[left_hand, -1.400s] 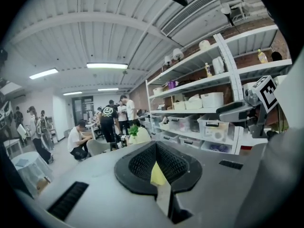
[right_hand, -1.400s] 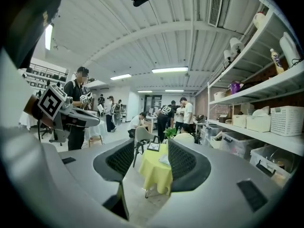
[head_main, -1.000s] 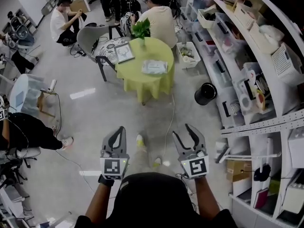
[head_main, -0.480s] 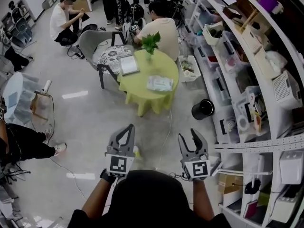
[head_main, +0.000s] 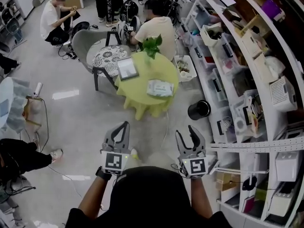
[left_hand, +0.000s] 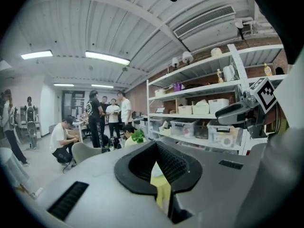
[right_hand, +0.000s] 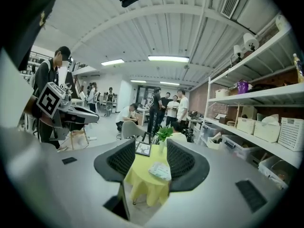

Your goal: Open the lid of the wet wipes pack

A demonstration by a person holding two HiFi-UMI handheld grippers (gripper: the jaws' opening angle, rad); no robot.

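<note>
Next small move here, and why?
Probably step closer to the round table under the yellow-green cloth: the white wet wipes pack lies flat on it, well out of reach. The right gripper is open and empty; the left gripper has its tips together on nothing.

Pale wipes pack (head_main: pixel 159 87) (flat on table (head_main: pixel 140 88))

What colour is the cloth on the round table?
Yellow-green tablecloth, clearest in the head view.

Scene was bright, evenly lit by ceiling strip lights (left_hand: pixel 107 57); glare streak showed on floor (head_main: pixel 65 94); gripper views were fisheye-warped with black corners.
</note>
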